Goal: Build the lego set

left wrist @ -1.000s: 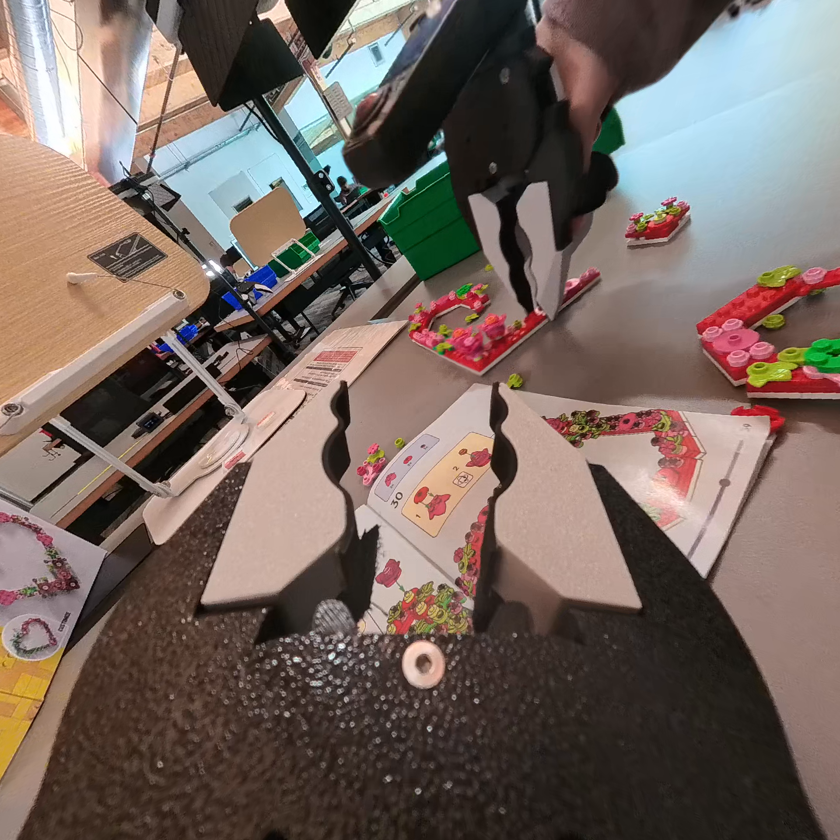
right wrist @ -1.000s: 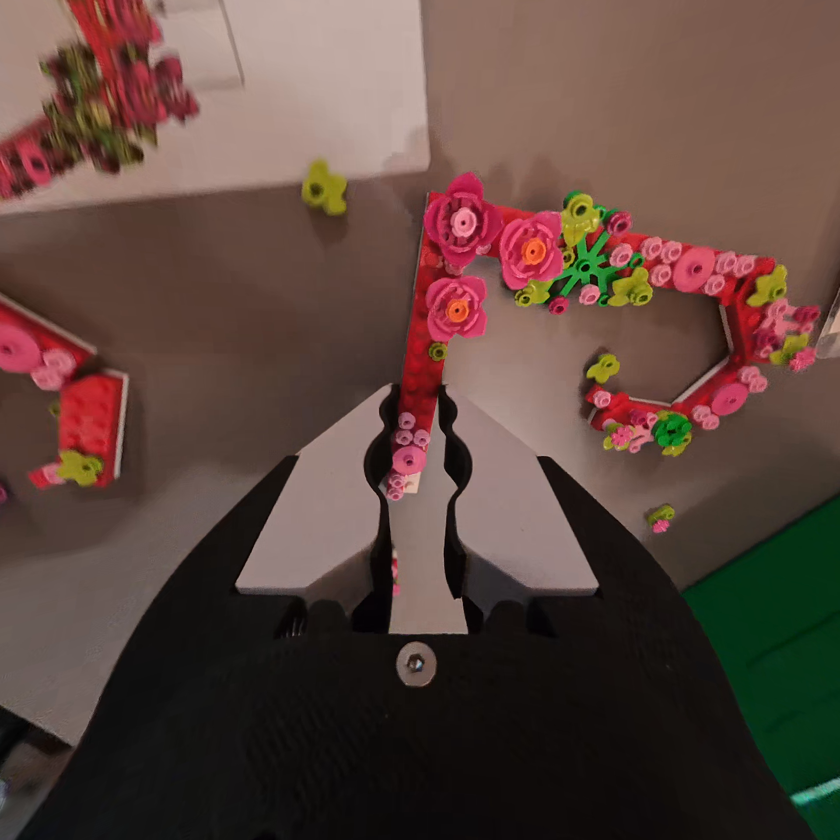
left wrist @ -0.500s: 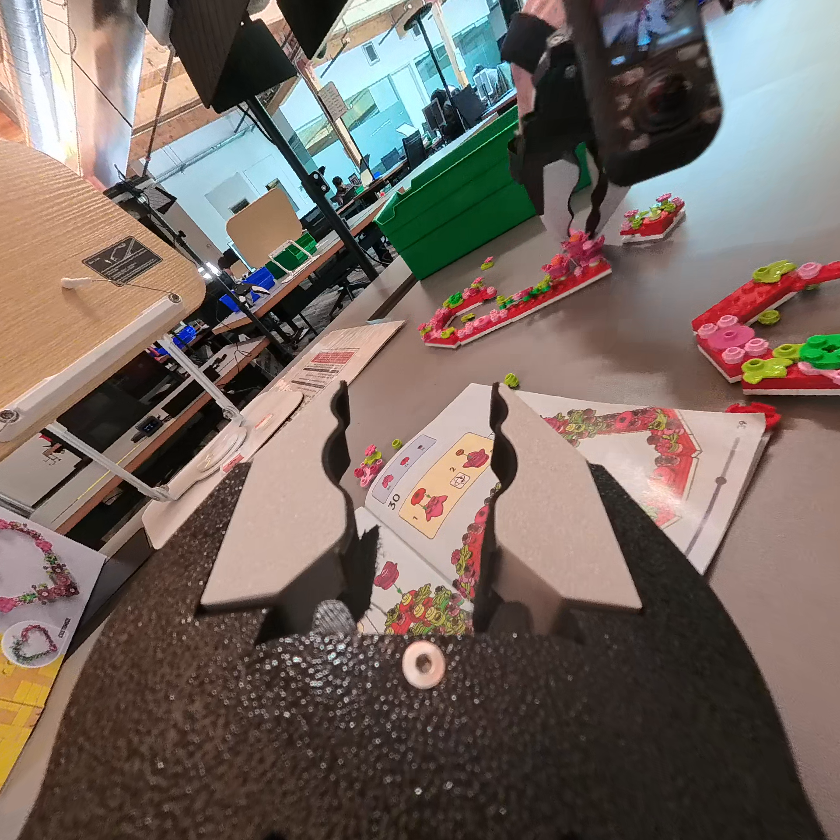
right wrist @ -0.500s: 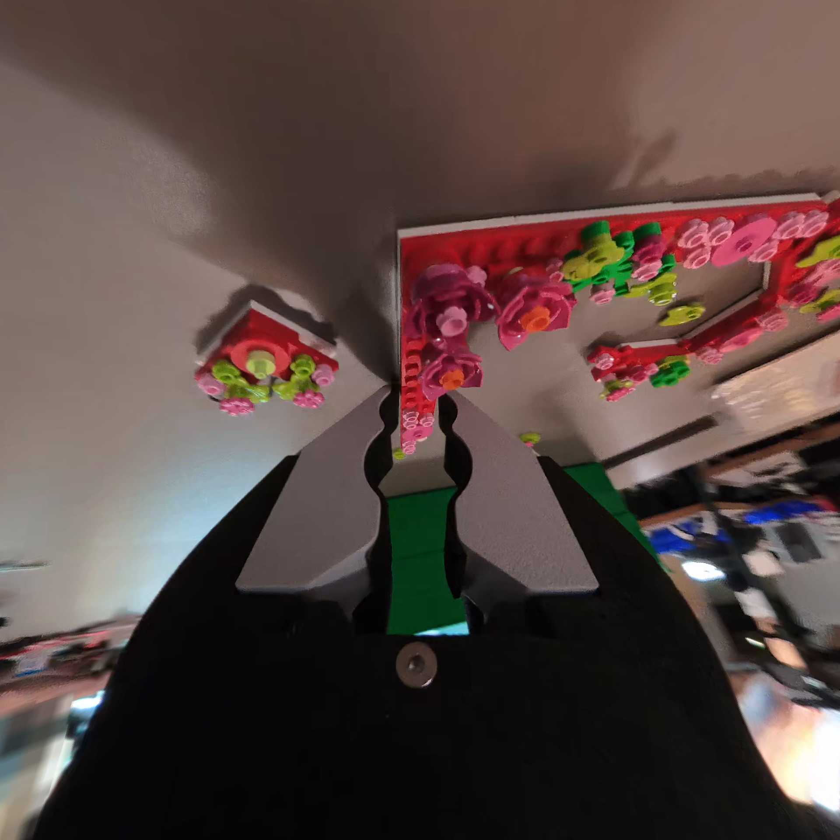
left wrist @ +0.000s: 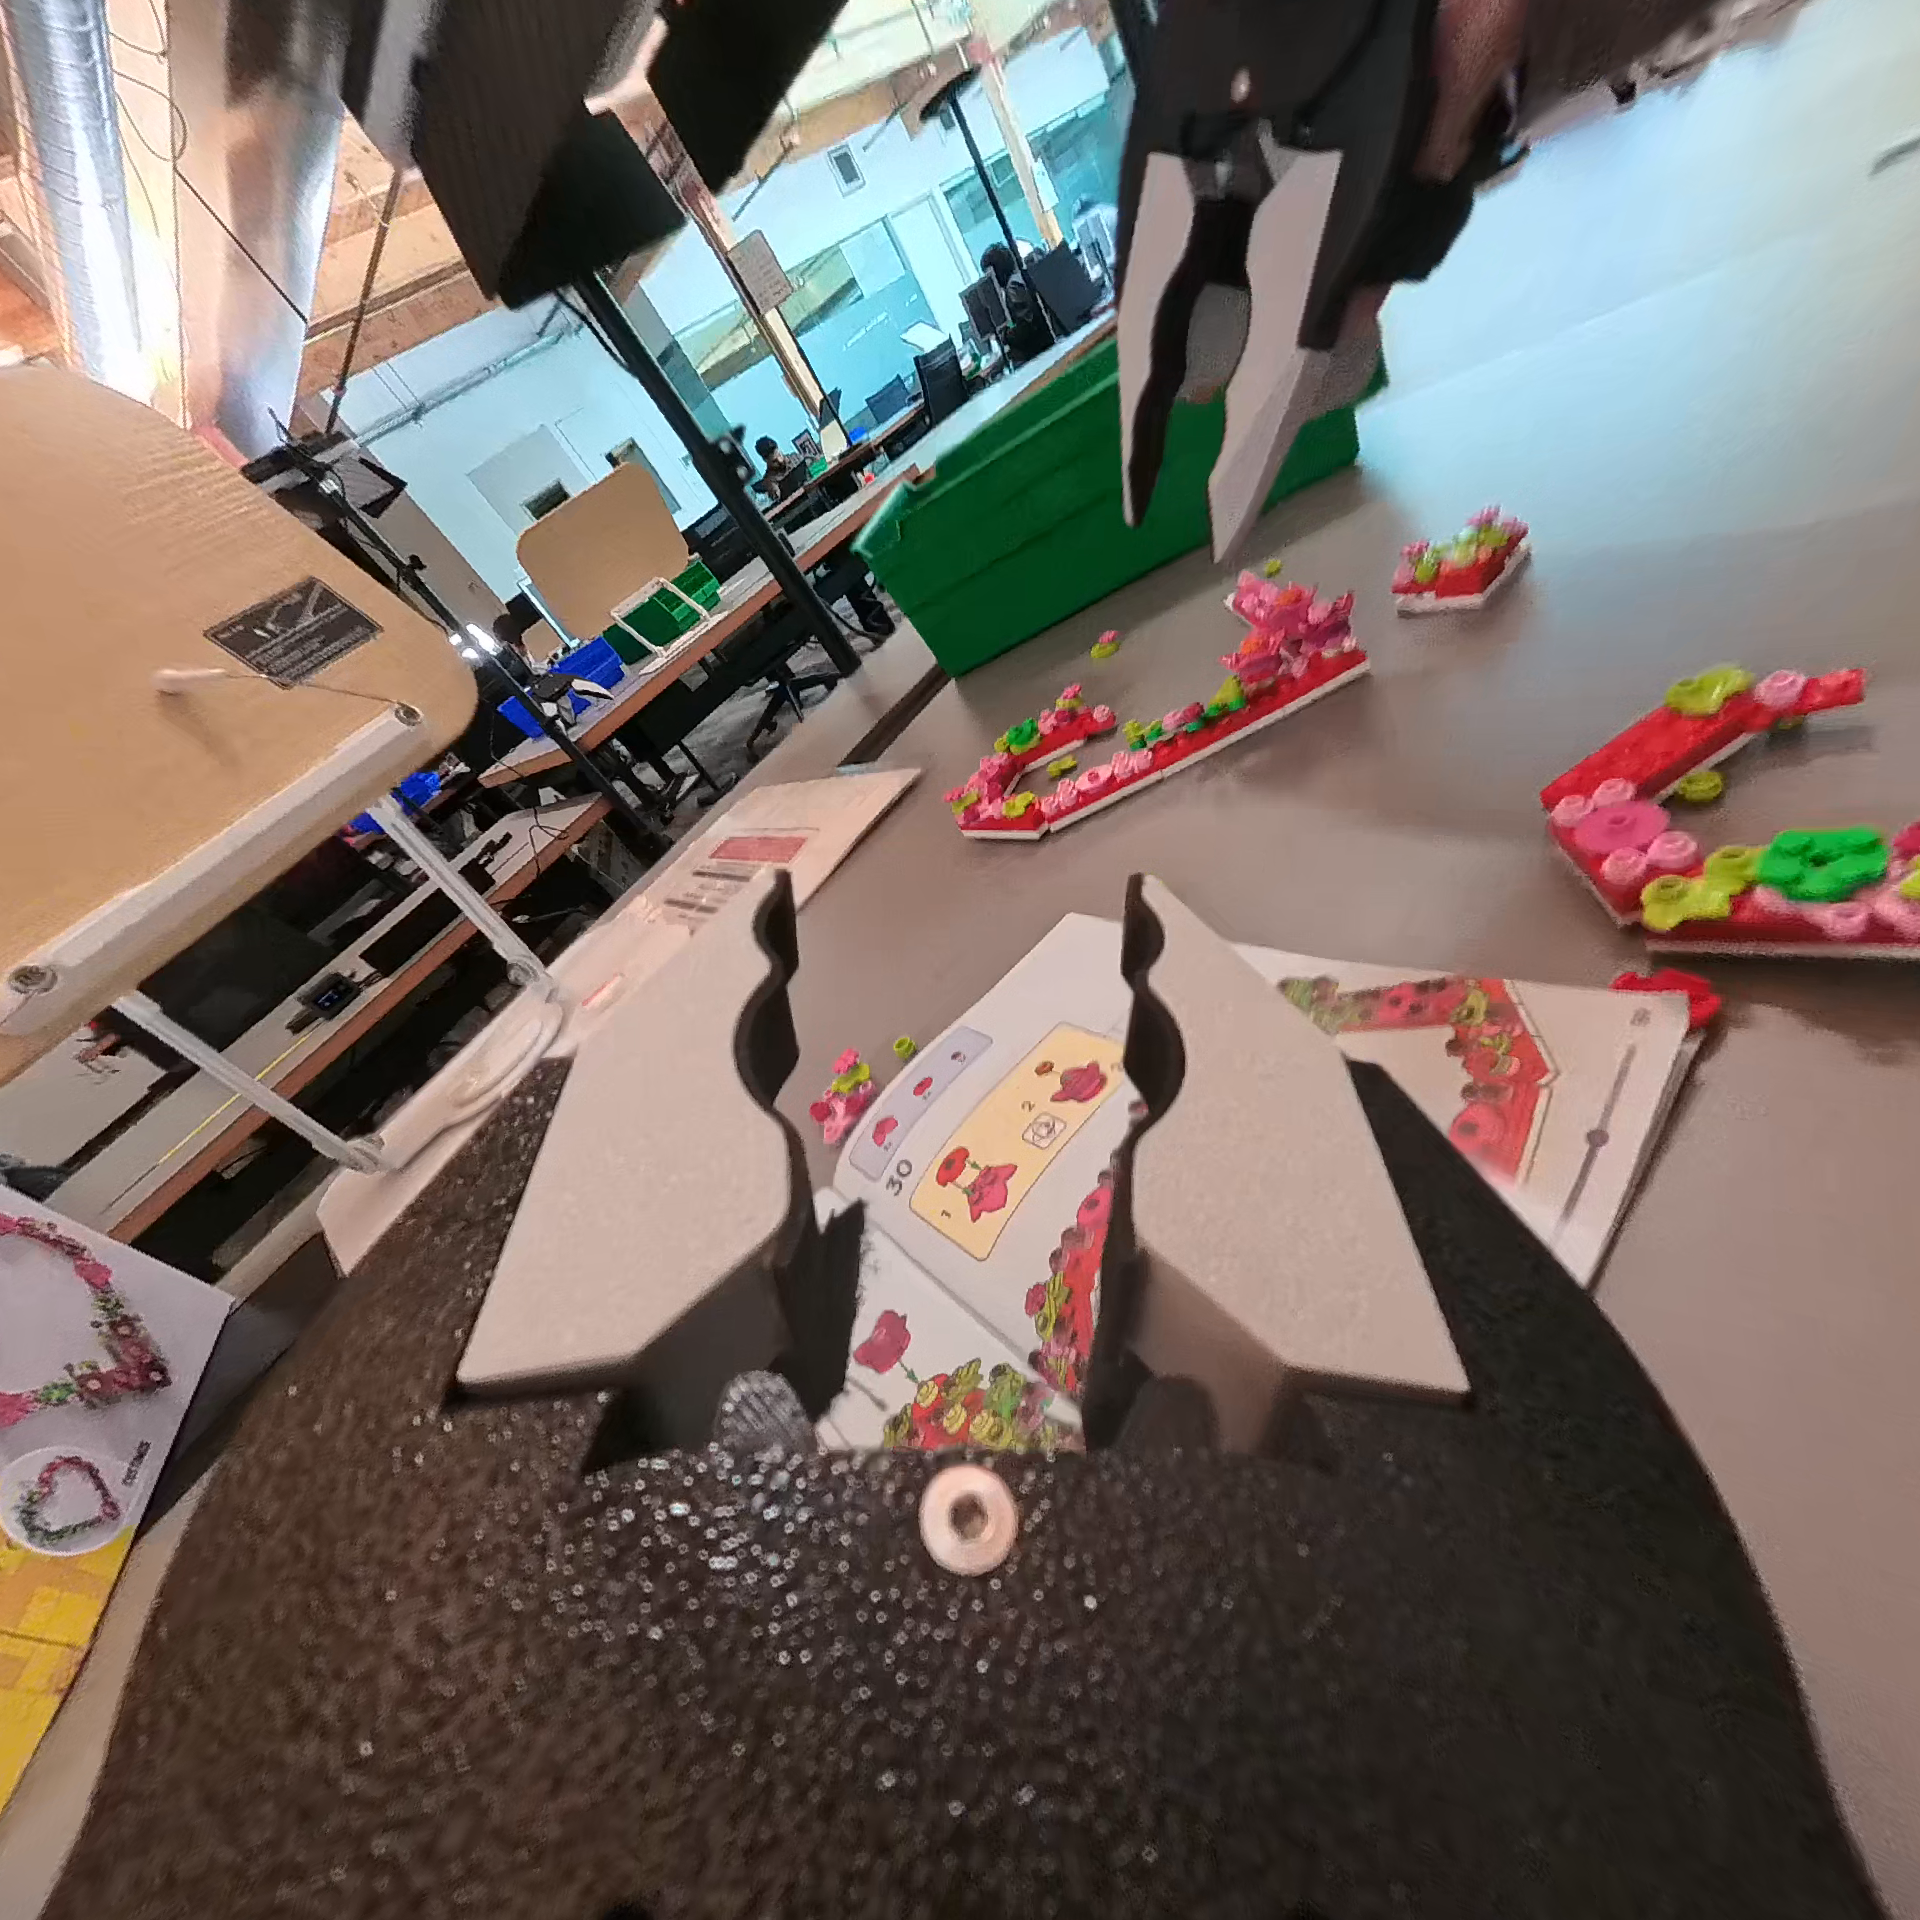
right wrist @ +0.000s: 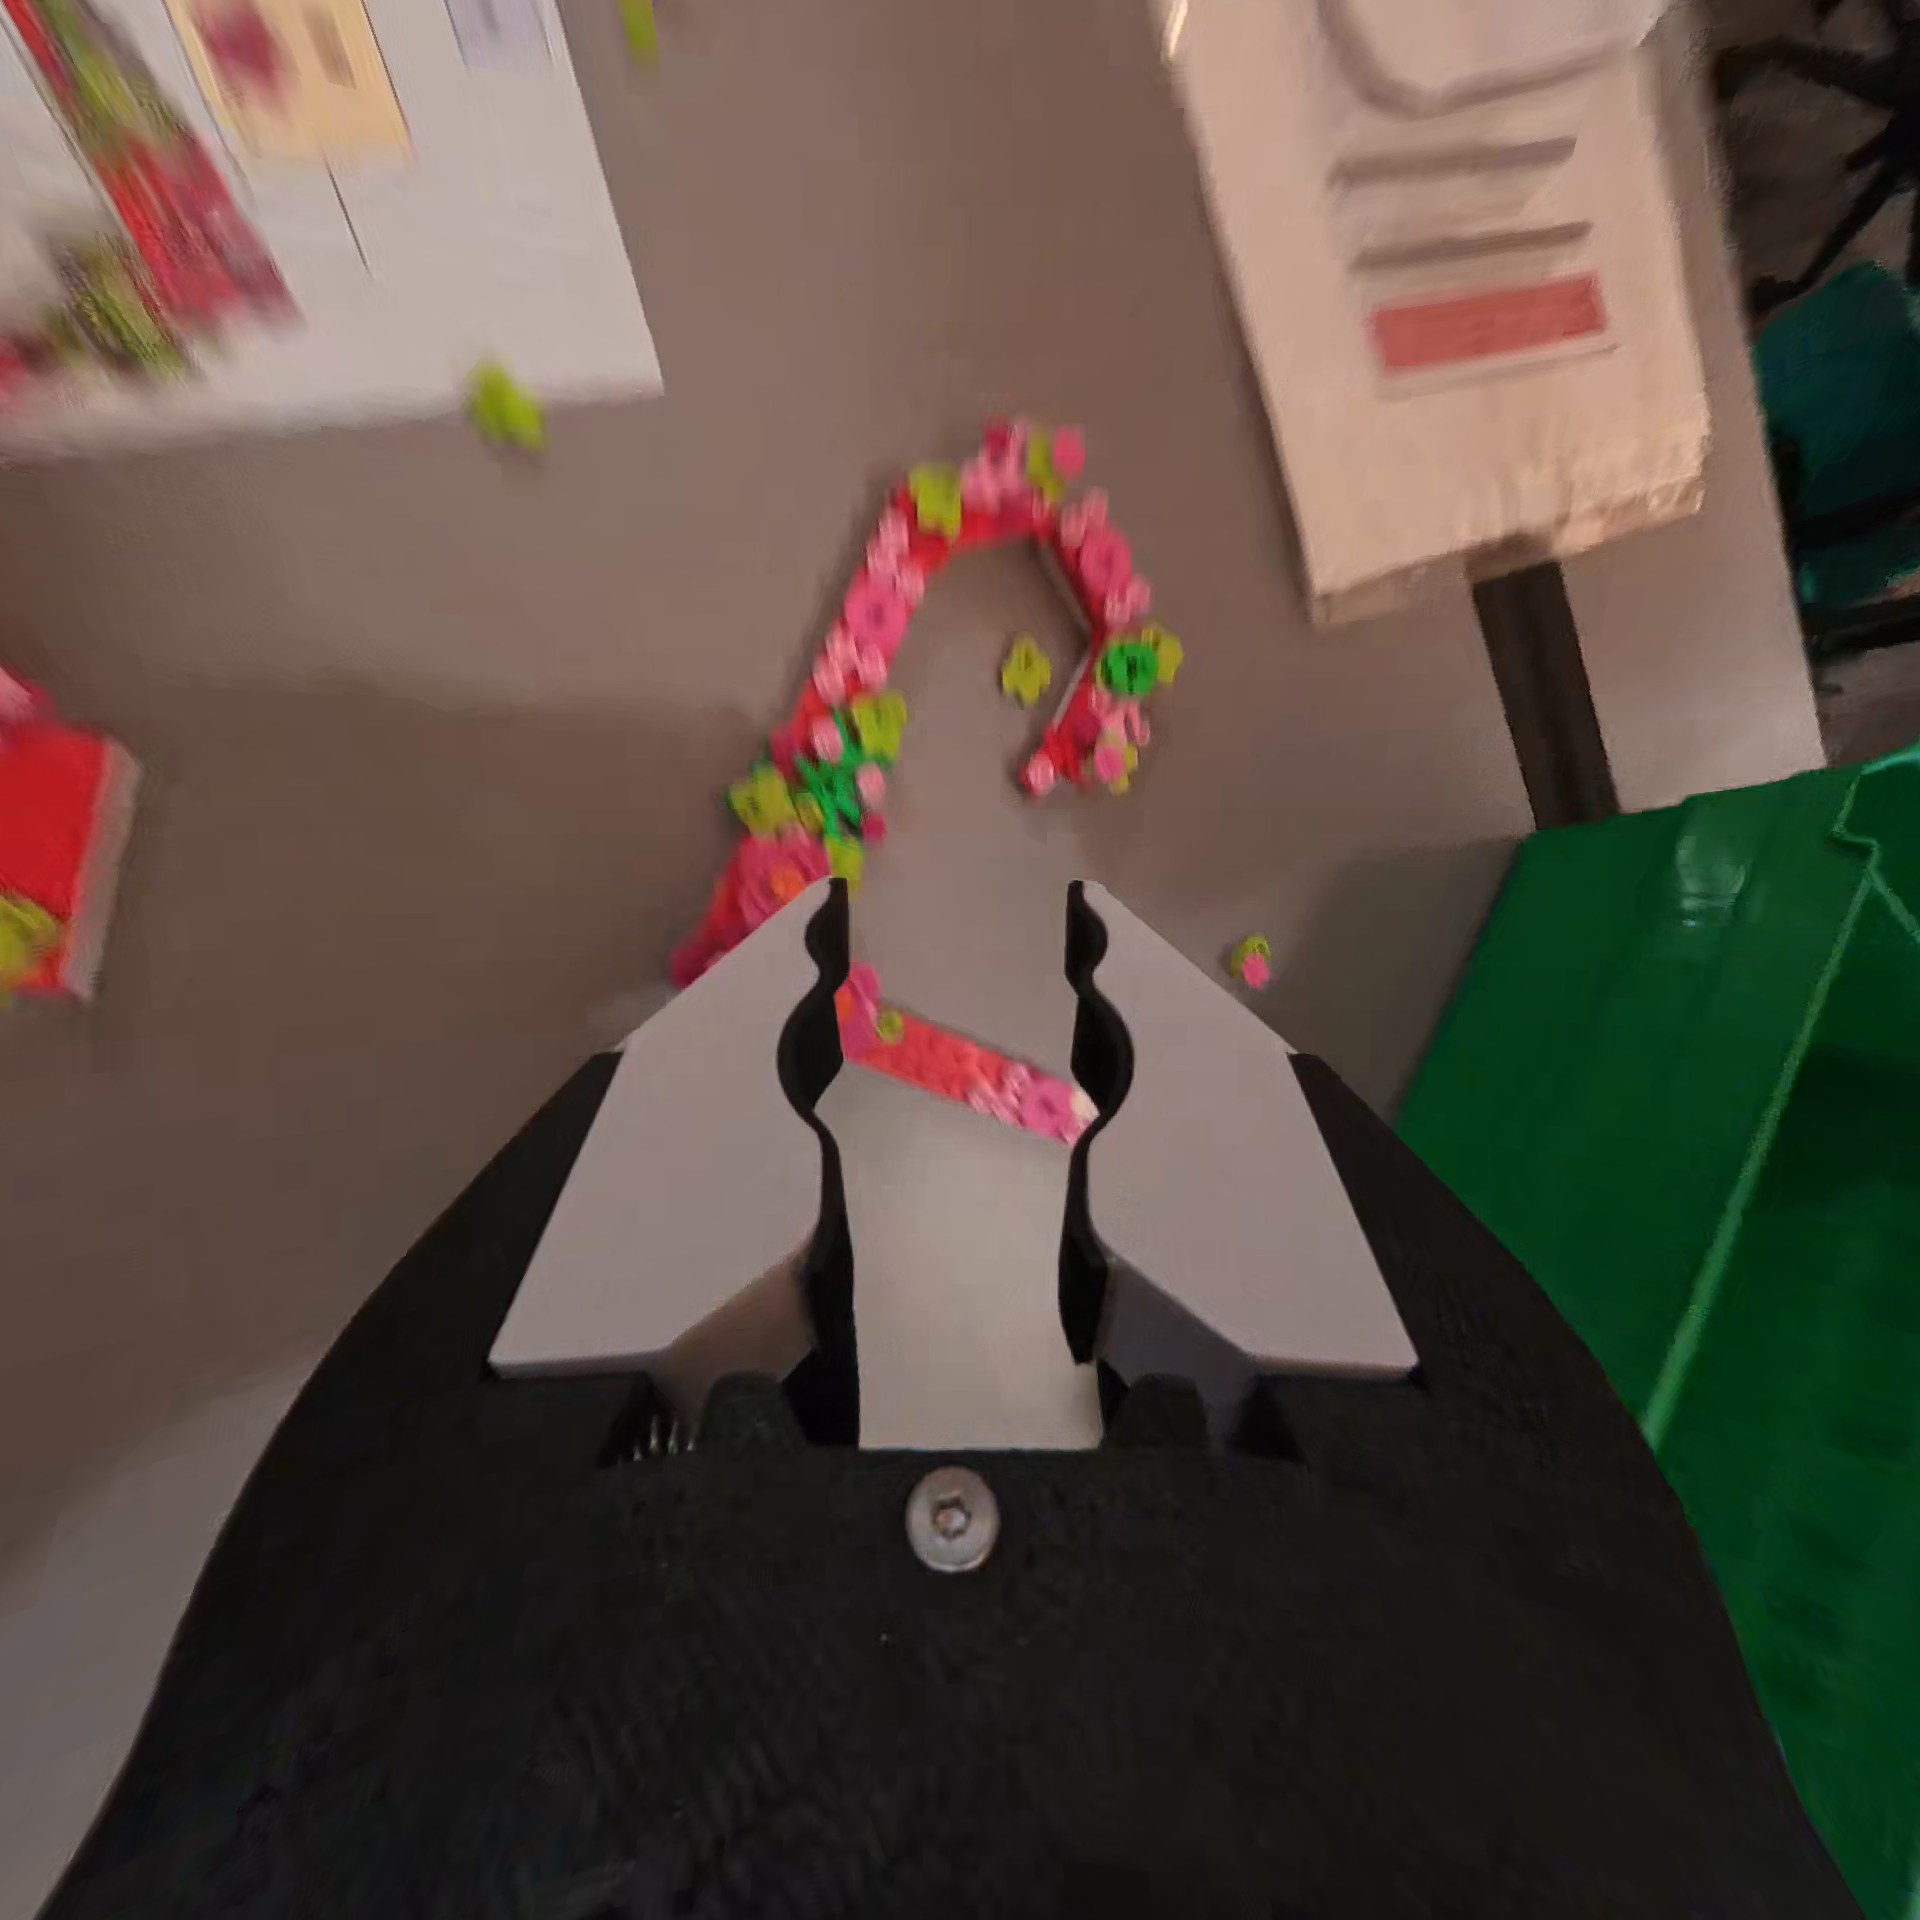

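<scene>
Left wrist view shows my left gripper (left wrist: 956, 935) with its jaws parted and nothing between them, hovering over the open instruction booklet (left wrist: 1226, 1132) on the grey table (left wrist: 1507, 416). Ahead of those jaws and slightly to their right lies the curved red lego piece (left wrist: 1164, 743), dotted with pink flowers and green leaves, flat on the table. My right gripper (left wrist: 1184, 525) hangs in the air just above that piece's far end, its 2 fingers apart and holding nothing, not touching the bricks. A second red lego section (left wrist: 1704, 821) sits well off to the right of my left jaws, and a small red cluster (left wrist: 1460, 561) lies beyond it near the green bin (left wrist: 1039, 540). In the right wrist view, blurred, my right gripper (right wrist: 951, 894) is spread wide and empty, with the curved red lego piece (right wrist: 883, 644) on the table below, running from between the fingers out past the tips; the green bin (right wrist: 1683, 1091) stands to the right.
</scene>
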`<state>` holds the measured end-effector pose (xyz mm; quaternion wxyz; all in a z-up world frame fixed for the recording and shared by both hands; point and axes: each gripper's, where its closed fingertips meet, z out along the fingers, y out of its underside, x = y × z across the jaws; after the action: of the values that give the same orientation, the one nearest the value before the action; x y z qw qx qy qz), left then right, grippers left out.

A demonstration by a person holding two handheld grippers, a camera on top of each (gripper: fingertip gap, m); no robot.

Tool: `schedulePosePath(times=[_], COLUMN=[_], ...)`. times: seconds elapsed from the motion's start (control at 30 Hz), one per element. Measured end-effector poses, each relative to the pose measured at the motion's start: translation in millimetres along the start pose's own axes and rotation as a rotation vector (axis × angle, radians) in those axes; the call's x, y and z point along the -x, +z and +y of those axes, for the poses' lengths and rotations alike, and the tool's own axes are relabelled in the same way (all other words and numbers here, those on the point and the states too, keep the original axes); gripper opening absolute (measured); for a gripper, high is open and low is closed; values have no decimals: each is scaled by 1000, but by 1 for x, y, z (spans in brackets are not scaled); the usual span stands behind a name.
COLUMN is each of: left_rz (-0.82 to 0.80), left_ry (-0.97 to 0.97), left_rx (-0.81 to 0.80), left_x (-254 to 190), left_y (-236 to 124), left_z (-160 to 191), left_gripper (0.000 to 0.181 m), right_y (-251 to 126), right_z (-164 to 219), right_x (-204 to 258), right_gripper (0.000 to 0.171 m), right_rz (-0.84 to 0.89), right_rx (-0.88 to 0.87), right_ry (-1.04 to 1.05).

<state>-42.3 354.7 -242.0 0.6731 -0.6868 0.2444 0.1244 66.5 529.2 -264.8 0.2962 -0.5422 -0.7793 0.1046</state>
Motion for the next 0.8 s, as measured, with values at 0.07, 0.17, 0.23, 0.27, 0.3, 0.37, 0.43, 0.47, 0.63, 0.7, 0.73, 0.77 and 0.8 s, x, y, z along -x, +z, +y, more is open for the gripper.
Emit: schedulePosePath(times=[0.07,0.17,0.23,0.27,0.3,0.37,0.43,0.47,0.63,0.7,0.73,0.77,0.8], left_rz=[23,71,105,126,152,230,346,416,791,906,951,988,1015], left_ry=[-41,-17,3,2,-1,6,35,54,141,192,221,245,266], left_rx=[-30,-43,-57,-74,-91,-107,-111,-107,27,118,151,174,188], left_x=[1,6,13,17,20,21,14,8,-28,-40,-45,-49,-53], left_y=[0,10,22,30,38,56,73,81,116,130,137,144,151], left_z=[-12,-24,-31,-36,-41,-48,-49,-48,-18,2,10,17,22], left_gripper=[61,62,63,63,64,65,65,65,64,63,61,59,57], right_y=[-6,0,12,19,26,38,47,49,43,37,34,31,28], right_z=[-14,-5,1,2,3,3,6,7,0,-3,-5,-6,-6], right_x=[10,24,29,31,33,35,33,33,34,33,33,33,32], right_gripper=[41,52,52,52,53,54,55,55,55,55,54,53,51], right_rz=[4,-1,-35,-60,-89,-132,-138,-144,-174,-177,-183,-196,-201], right_rx=[-123,-116,-78,-52,-20,28,87,105,56,4,-25,-52,-75], right_ry=[92,154,185,209,232,245,211,196,199,226,237,250,265])
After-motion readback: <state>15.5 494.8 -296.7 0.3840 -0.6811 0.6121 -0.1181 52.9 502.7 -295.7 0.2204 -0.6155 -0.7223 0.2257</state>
